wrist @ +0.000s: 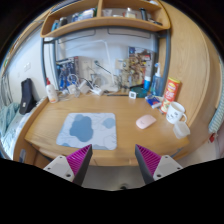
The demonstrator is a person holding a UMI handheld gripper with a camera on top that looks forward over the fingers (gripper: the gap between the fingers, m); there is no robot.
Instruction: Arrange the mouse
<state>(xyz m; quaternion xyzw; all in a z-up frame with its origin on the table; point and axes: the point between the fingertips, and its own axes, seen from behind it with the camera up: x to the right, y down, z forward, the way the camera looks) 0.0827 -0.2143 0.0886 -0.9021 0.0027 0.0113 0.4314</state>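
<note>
A small pink mouse (146,121) lies on the wooden desk (50,125), to the right of a blue-grey mouse mat (87,129) printed with darker blue shapes. My gripper (114,160) hangs well short of both, over the desk's front edge. Its two fingers with magenta pads (77,160) stand wide apart, open, with nothing between them. The mouse is beyond the right finger and the mat is beyond the left finger.
A white mug (176,113) and an orange box (172,91) stand at the desk's right end. Bottles, jars and small clutter line the back (100,80) under a wooden shelf (100,22). A dark object (27,97) stands at the left end.
</note>
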